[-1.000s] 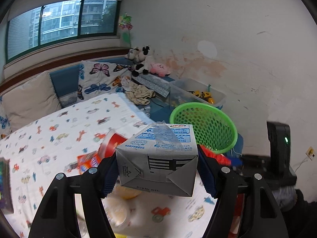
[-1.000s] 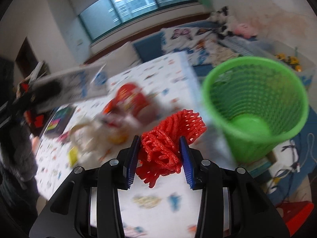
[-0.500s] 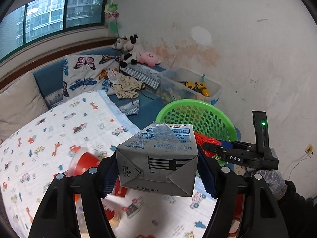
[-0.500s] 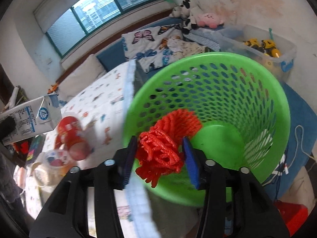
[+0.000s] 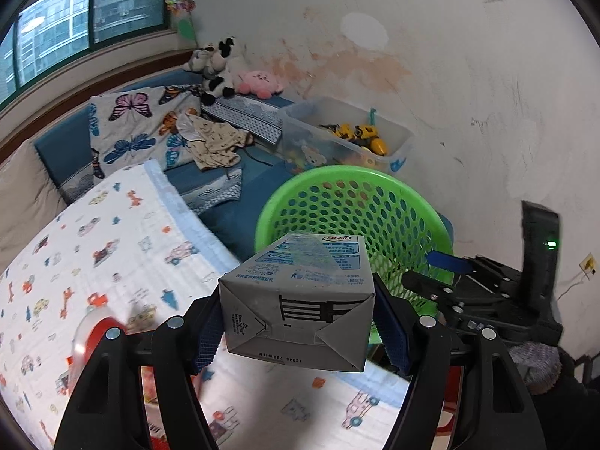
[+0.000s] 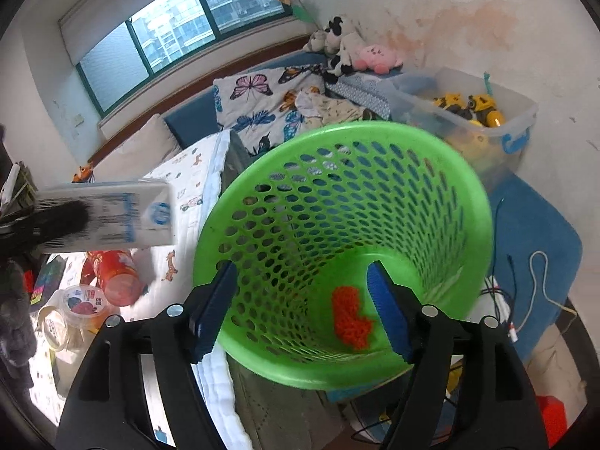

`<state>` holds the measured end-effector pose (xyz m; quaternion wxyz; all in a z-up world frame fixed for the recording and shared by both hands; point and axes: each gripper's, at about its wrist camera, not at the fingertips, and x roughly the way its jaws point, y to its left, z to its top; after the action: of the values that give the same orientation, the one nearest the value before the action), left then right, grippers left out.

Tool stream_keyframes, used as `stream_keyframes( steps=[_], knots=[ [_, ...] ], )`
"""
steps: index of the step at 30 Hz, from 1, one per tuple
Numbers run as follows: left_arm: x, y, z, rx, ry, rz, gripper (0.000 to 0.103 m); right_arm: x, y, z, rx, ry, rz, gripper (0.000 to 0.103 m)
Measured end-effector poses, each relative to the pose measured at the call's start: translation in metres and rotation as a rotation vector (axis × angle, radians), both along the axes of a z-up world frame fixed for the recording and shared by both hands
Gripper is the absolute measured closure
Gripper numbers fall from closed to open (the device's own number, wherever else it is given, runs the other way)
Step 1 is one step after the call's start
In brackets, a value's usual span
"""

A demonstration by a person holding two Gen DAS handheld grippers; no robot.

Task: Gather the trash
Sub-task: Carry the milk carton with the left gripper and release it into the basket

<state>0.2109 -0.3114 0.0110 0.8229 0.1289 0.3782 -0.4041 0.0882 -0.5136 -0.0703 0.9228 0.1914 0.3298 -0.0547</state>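
Observation:
My left gripper (image 5: 298,324) is shut on a grey-and-blue milk carton (image 5: 300,300), held in the air just short of the green mesh basket (image 5: 360,202). My right gripper (image 6: 302,305) is open and empty over the basket (image 6: 442,172) mouth. A red foam net (image 6: 350,317) lies on the basket floor. The carton also shows at the left of the right wrist view (image 6: 108,217). The right gripper shows at the right of the left wrist view (image 5: 442,273).
A car-print blanket (image 5: 93,232) holds a red cup (image 6: 118,275), a clear plastic lid (image 6: 69,315) and other litter. A clear toy bin (image 6: 468,120) stands behind the basket by the wall. Cables (image 6: 532,292) lie on the blue mat at right.
My right gripper has opened over the basket and the red foam net has dropped to the bottom. My left gripper has carried the carton closer to the basket.

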Motion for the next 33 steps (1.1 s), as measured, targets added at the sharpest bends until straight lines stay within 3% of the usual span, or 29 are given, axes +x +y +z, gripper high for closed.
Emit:
stream_keyframes(
  steps=[14,17,24,33],
  knots=[
    [0.006,-0.061,-0.048,0.095,0.107,-0.018,0.035,-0.039,-0.006,0.003,0.041,-0.049,-0.035,0.027],
    [0.005,-0.063,-0.052,0.095,0.127,-0.020,0.026,-0.042,-0.005,0.002,0.050,-0.046,-0.038,0.027],
    [0.002,-0.048,-0.040,0.066,0.115,-0.008,0.026,-0.051,0.005,0.005,0.059,-0.057,-0.022,0.027],
    [-0.026,0.020,0.004,-0.017,0.040,0.067,0.026,-0.068,0.044,0.014,0.056,-0.089,0.046,0.024]
  ],
)
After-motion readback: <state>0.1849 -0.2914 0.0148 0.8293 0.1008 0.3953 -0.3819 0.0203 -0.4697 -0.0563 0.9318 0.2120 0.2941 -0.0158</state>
